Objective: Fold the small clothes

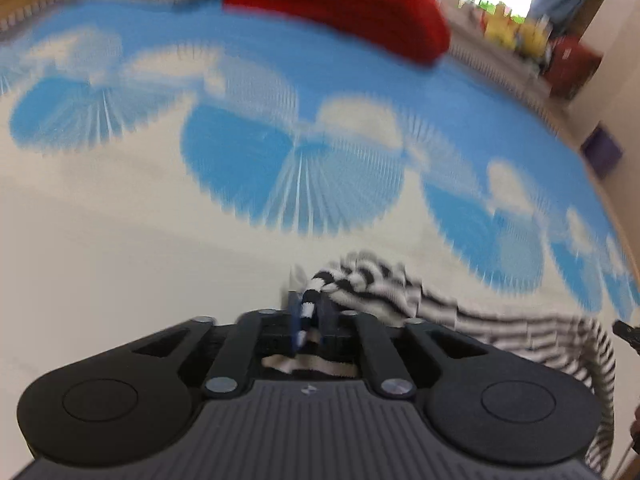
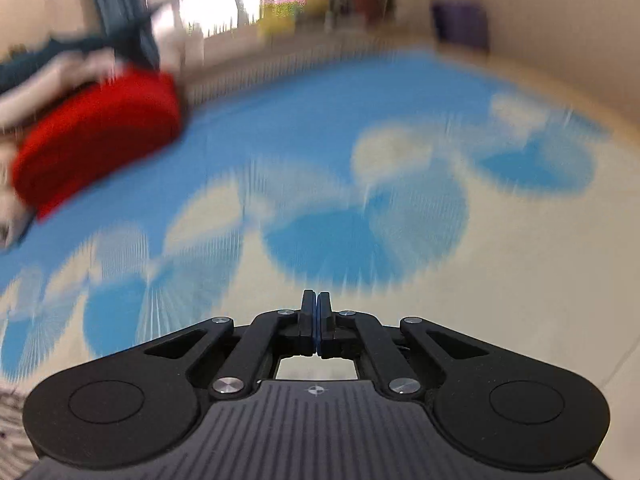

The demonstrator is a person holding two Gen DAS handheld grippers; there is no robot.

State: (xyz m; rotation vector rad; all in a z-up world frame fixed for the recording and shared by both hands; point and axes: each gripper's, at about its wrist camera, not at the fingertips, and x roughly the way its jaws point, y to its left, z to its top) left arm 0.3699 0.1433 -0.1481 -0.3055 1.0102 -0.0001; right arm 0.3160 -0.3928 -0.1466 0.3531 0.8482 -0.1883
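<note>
**Left claw's got the stripy top, right one's got nothing**

The left gripper (image 1: pixel 310 312) is clamped on an edge of the black-and-white striped garment (image 1: pixel 420 300), which trails off right over the blue-and-cream patterned sheet (image 1: pixel 120 220). The right gripper (image 2: pixel 316 312) is pinched together, nothing between its fingers. A red folded cloth (image 2: pixel 100 136) sits farther back.

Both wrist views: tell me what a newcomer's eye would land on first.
The red folded cloth stands out most, lying at the far side of the blue-and-cream patterned mat, with pale clothes beside it. Next comes the black-and-white striped garment, pinched in the left gripper and trailing off to the right. The right gripper is shut on nothing above the mat.
</note>
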